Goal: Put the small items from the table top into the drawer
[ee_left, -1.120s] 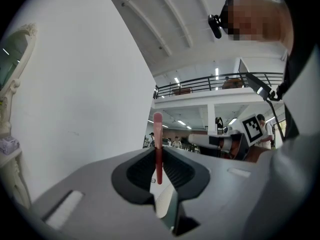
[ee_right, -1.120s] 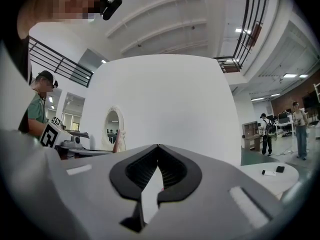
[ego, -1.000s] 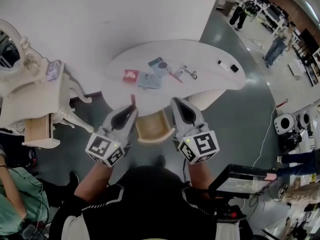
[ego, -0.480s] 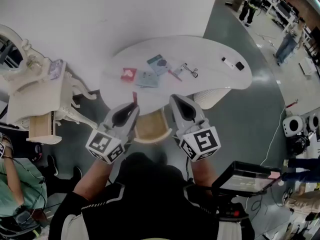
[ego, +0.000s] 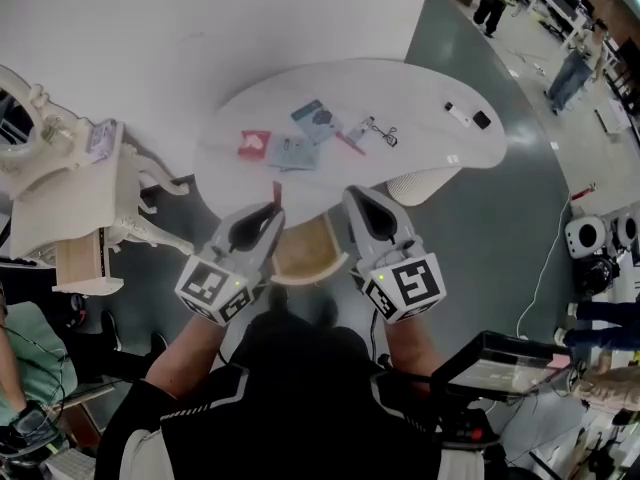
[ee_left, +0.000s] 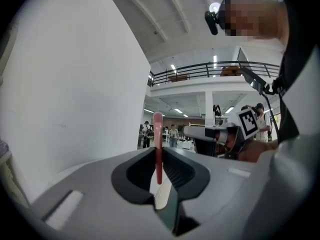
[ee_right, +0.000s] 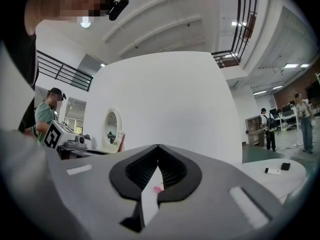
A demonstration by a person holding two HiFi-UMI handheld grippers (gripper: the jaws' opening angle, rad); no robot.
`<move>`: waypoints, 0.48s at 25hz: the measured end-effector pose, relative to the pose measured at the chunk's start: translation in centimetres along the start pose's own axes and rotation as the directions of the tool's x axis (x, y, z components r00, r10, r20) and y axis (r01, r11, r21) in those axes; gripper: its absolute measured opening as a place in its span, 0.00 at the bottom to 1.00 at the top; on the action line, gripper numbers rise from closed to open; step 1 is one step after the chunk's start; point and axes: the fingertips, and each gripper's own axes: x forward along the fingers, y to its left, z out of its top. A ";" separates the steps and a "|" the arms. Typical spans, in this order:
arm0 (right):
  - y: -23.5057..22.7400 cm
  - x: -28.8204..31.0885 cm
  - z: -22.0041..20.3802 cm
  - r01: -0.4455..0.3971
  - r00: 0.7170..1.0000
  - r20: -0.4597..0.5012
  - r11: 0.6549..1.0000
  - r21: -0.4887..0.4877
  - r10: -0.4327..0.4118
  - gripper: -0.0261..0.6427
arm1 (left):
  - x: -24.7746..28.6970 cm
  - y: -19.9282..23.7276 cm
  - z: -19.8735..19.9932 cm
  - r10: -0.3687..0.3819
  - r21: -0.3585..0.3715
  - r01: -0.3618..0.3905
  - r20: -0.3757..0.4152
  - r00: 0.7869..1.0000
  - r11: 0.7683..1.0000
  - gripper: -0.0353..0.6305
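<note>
The thin red stick (ee_left: 158, 134) is pinched in my left hand-held gripper (ee_left: 159, 151), whose jaws stand narrow and press on it from both sides. In the left gripper view its long axis runs up and down along the seam of the jaws, with the rounded end at the top, clear of the tips. From the head view the red stick (ego: 277, 192) juts past the tips of the left hand-held gripper (ego: 270, 211) and points away from me, toward the near edge of the white oval table (ego: 430, 158) (whether it leans up or forward I cannot tell).

Just beside it, between my two hands, the pale curved wooden drawer (ego: 305, 253) is pulled open under the table edge. My right hand-held gripper (ego: 355, 200) sits on the drawer's other side, level with the left; its jaws (ee_right: 158, 146) are closed together with nothing in them.

Farther out on the table lie a small red packet (ego: 254, 144), two blue-grey cards (ego: 295, 153), a black wire clip (ego: 385, 136), and, well apart at the far right, a small white piece (ego: 457, 115) and a small black piece (ego: 482, 120).
</note>
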 end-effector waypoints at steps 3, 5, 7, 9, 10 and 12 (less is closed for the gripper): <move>-0.4 0.4 -0.6 0.029 1.000 -0.012 1.000 0.003 -0.029 0.04 | 0.5 0.8 -1.1 -0.019 0.003 0.019 -0.022 1.000 1.000 0.12; -0.7 0.7 -1.0 0.041 0.999 -0.018 0.999 -0.001 -0.041 0.04 | 0.9 1.4 -2.2 -0.035 0.006 0.036 -0.046 0.998 0.999 0.12; -1.0 0.8 -1.6 0.059 0.998 -0.027 0.998 0.000 -0.059 0.04 | 1.4 1.6 -3.5 -0.057 0.006 0.057 -0.077 0.995 0.998 0.12; -1.3 0.8 -2.2 0.080 0.996 -0.037 0.997 0.004 -0.079 0.04 | 1.9 1.6 -4.7 -0.080 -0.010 0.079 -0.105 0.991 0.997 0.12; -1.3 0.8 -2.4 0.088 0.995 -0.041 0.996 0.004 -0.087 0.04 | 2.2 1.5 -5.3 -0.092 -0.018 0.091 -0.116 0.989 0.996 0.12; -1.4 0.9 -2.9 0.103 0.994 -0.045 0.995 0.003 -0.102 0.04 | 2.7 1.4 -6.3 -0.123 -0.025 0.121 -0.136 0.983 0.992 0.12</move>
